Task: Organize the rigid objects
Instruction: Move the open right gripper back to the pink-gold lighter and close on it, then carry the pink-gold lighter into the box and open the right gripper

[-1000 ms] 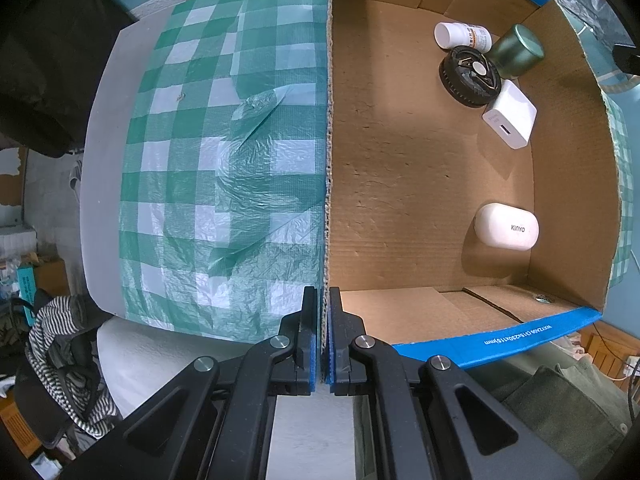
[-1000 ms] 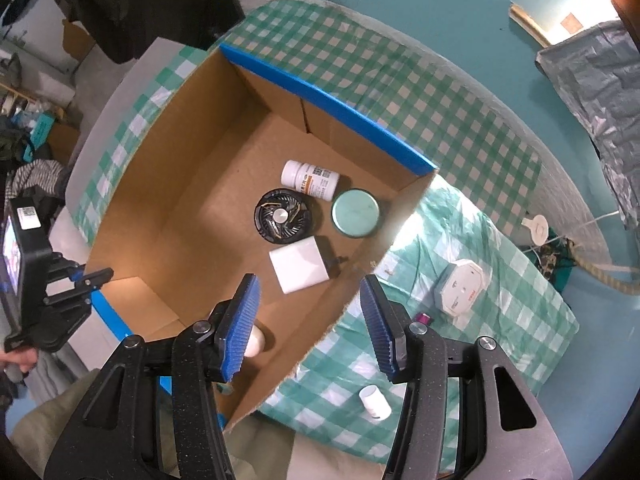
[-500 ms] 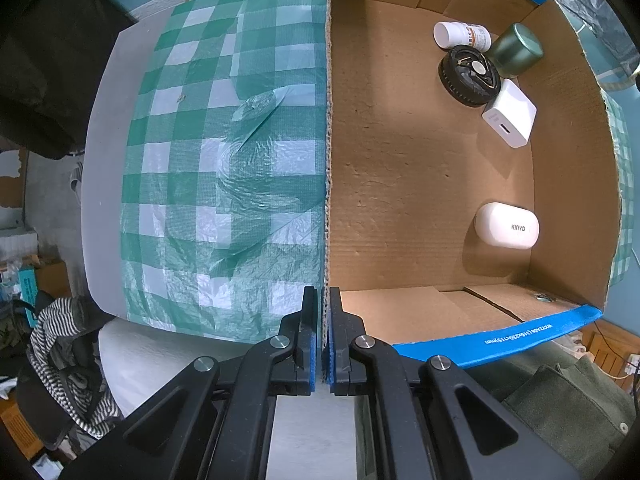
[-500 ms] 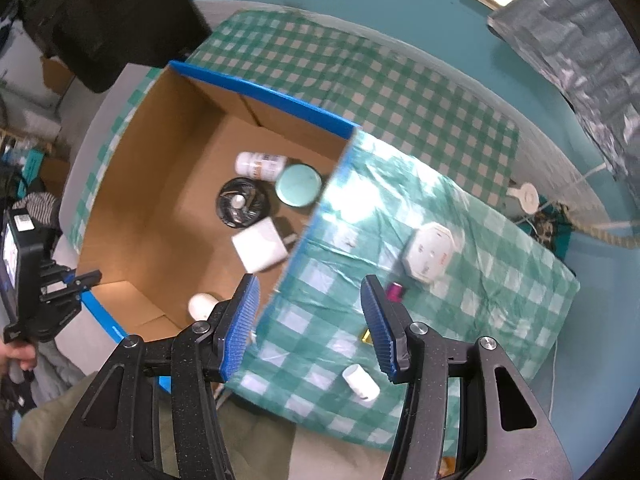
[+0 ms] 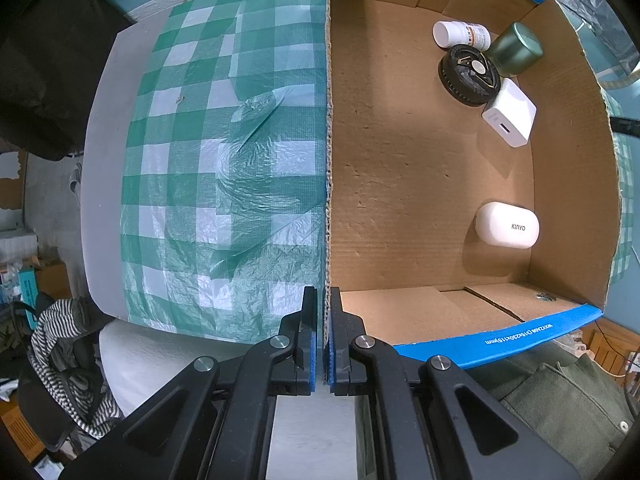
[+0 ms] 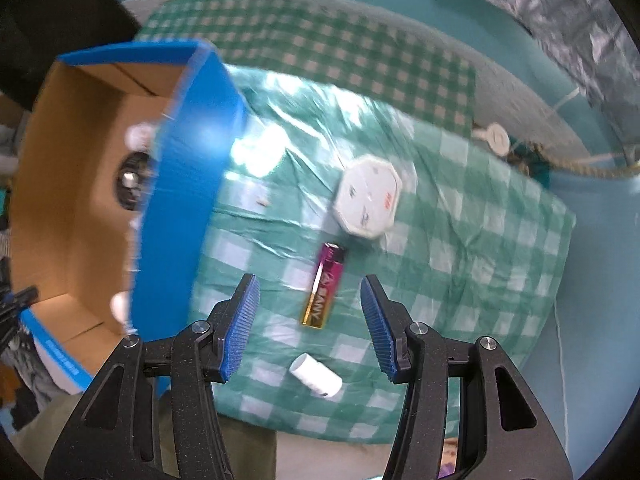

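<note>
The left gripper (image 5: 323,336) is clamped shut on the upright cardboard wall of the box (image 5: 400,184), low in the middle of the left view, steadying it. Inside, at the upper right, lie a white pill bottle (image 5: 460,35), a green tin (image 5: 516,49), a black round disc (image 5: 470,75) and a white charger (image 5: 509,114); a white case (image 5: 507,225) sits lower on the right. The right gripper (image 6: 310,330) hangs over the checked cloth (image 6: 460,248) with its jaws partly open and nothing between them. Just above its tips, at the centre of the right view, lies a pink and gold lighter (image 6: 325,285); a white octagonal plug (image 6: 368,197) lies above that, and a small white bottle (image 6: 316,376) lies below, between the fingers. The lighter looks like the likely next pick: probably light, stiff and glossy, so it could slip. It would best be taken across its narrow width near the middle, pads square on the long flat sides. The small bottle is round and may roll; the plug is probably too broad for these jaws as they stand.
</note>
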The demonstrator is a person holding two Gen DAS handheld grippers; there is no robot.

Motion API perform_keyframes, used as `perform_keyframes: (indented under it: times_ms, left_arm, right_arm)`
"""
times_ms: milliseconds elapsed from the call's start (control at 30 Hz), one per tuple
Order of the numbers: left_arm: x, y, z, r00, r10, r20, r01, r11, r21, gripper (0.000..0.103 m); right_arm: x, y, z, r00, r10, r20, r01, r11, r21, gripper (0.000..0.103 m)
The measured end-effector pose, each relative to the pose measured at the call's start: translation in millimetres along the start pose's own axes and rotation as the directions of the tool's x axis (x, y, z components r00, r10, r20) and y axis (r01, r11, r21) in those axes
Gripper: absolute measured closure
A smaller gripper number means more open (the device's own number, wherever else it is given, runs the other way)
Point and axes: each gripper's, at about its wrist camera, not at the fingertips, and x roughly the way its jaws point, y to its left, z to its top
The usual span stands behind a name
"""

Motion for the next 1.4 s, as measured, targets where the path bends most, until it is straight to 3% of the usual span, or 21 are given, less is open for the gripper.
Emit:
perform_keyframes:
  times_ms: [200, 667, 1100, 1400]
  left_arm:
    - [-1, 0, 1, 1.000, -0.001, -0.002, 0.001, 1.000, 0.000, 0.099]
    - [1, -3, 2, 1.000, 0.003, -0.009, -0.003, 1.000, 0.000, 0.099]
    - [4, 1, 1, 1.000, 0.002, -0.010, -0.003, 1.000, -0.008, 0.099]
    - [5, 0, 1, 1.000, 0.004, -0.010, -0.004, 1.000, -0.008, 0.099]
  right_arm:
    - [38, -16, -5, 0.999, 0.023, -0.044, -0.020, 0.997, 0.074, 0.051]
    - [67, -18, -2, 0.998, 0.013, -0.059, -0.005, 0.991, 0.137, 0.051]
    - [73, -12, -12, 0.999, 0.020, -0.049, -0.011, 0.984, 0.180, 0.080]
    - [74, -16, -20, 0.998, 0.041, -0.044, -0.032, 0.983, 0.182, 0.081]
